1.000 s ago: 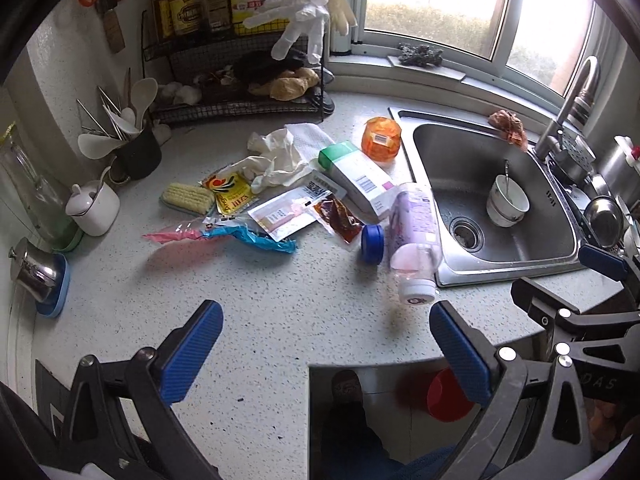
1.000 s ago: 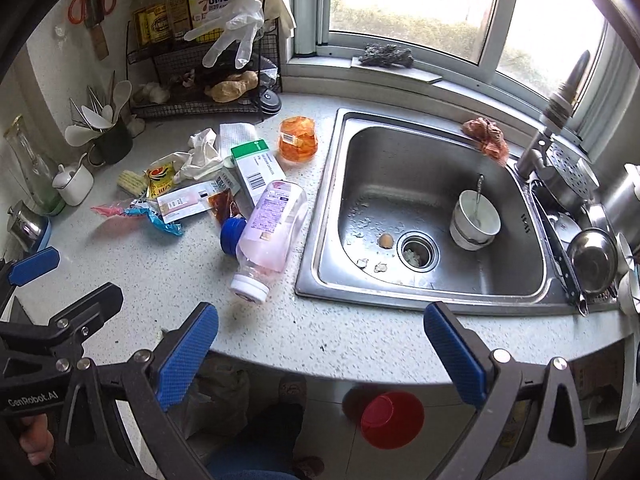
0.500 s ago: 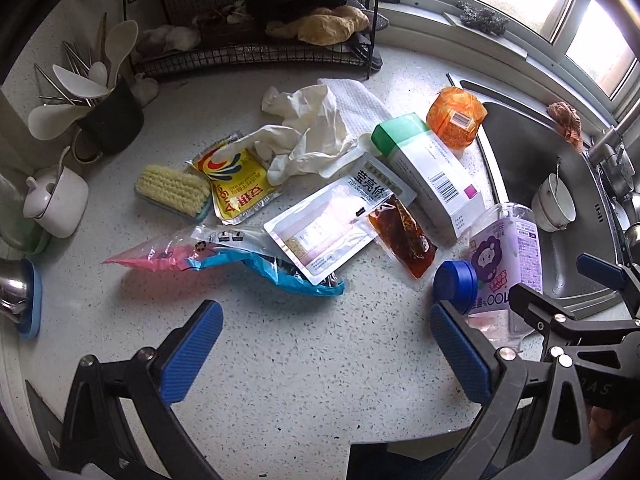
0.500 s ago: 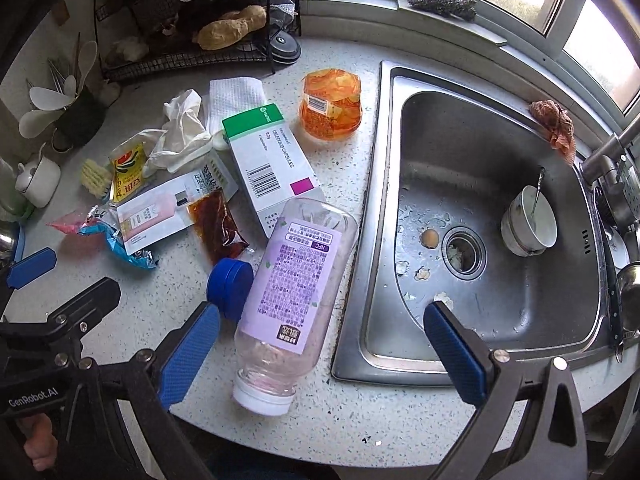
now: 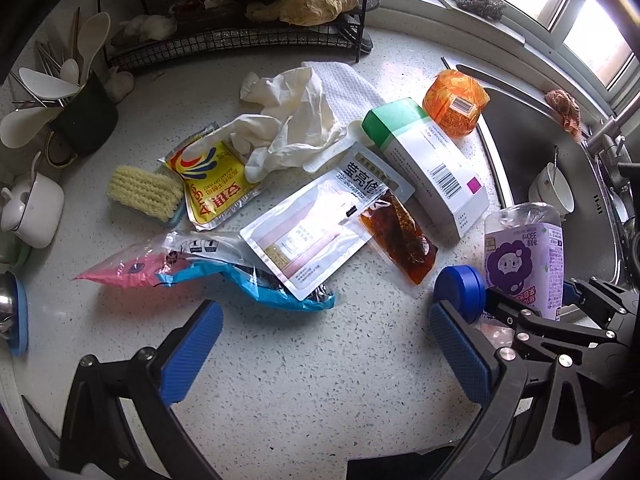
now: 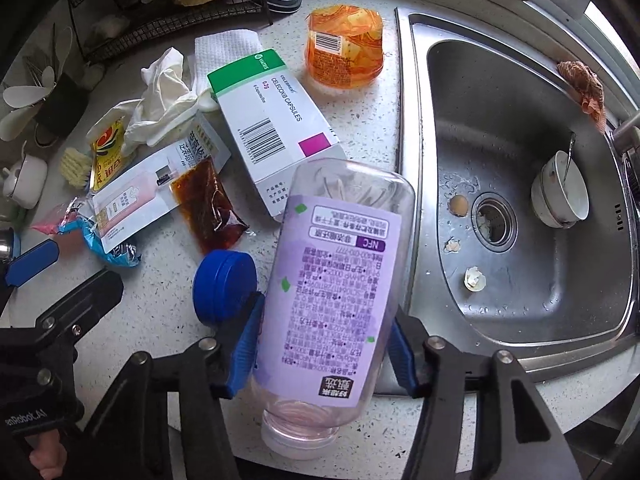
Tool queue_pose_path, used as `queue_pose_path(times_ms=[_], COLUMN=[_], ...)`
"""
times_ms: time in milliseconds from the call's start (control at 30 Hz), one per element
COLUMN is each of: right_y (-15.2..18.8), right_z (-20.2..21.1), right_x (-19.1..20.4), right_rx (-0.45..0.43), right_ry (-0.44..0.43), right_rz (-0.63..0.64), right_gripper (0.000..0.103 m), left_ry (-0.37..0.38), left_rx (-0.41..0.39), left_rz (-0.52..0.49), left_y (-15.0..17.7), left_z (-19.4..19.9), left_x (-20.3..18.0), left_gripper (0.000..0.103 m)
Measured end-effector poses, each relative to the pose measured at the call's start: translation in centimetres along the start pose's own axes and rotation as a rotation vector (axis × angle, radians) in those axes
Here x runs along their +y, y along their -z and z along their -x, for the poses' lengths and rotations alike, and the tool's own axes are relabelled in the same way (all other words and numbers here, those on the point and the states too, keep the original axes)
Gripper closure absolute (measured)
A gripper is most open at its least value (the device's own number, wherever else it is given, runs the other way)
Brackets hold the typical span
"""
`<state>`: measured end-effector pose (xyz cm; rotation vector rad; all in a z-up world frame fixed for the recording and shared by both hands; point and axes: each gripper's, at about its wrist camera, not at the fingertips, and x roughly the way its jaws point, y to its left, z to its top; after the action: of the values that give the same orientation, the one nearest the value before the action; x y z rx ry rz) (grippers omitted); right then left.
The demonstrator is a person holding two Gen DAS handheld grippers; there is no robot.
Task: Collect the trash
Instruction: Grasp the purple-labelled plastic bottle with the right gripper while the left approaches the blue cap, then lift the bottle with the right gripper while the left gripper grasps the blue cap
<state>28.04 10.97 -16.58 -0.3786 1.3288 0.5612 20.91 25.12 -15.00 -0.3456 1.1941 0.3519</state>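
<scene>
An empty clear bottle with a purple label (image 6: 336, 280) lies on the counter by the sink, and my right gripper (image 6: 322, 354) is shut on its body; it also shows in the left wrist view (image 5: 522, 256). A blue cap (image 6: 224, 286) lies beside it. My left gripper (image 5: 326, 354) is open, low over the counter just short of a pink-and-blue wrapper (image 5: 208, 270). Beyond lie a white pouch (image 5: 320, 226), a brown sauce sachet (image 5: 400, 236), a yellow sachet (image 5: 212, 184), a white-and-green medicine box (image 5: 428, 164), white gloves (image 5: 288, 120) and an orange tub (image 5: 454, 108).
A noodle block (image 5: 146, 192), a white jug (image 5: 30, 208) and a dark utensil holder (image 5: 86, 124) stand at the left. A wire rack (image 5: 240, 36) runs along the back. The steel sink (image 6: 520, 300) holds a cup (image 6: 560, 194) and eggshell bits (image 6: 474, 278).
Both grippers moved forward and down toward the trash. My right gripper, open before, has closed on the bottle's body.
</scene>
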Motion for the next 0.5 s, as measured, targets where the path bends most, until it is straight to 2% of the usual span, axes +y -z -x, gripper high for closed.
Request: queue_pose_path(times_ms=[133,267,500], right_y=[0.6,1.7,2.8], right_z=[1.5,3.9,4.8], right_x=[-0.9,-2.3,-5.1], right_rx=[-0.044,-0.092,-0.128], right_ry=[-0.006,-0.032,0.026], right_rz=[-0.005,-0.054,-0.101], right_gripper=[0.05,0.05,0.05], left_ry=[0.04,0.062,0.072], left_rx=[-0.019,-0.027,0.013], left_rz=[-0.008,-0.058,-0.116], left_y=[0.3,0.6,0.4], left_z=[1.1,1.8,-0.1], left_x=[-1.3,-3.4,-6.5], left_gripper=[0.0,0.0,0.0])
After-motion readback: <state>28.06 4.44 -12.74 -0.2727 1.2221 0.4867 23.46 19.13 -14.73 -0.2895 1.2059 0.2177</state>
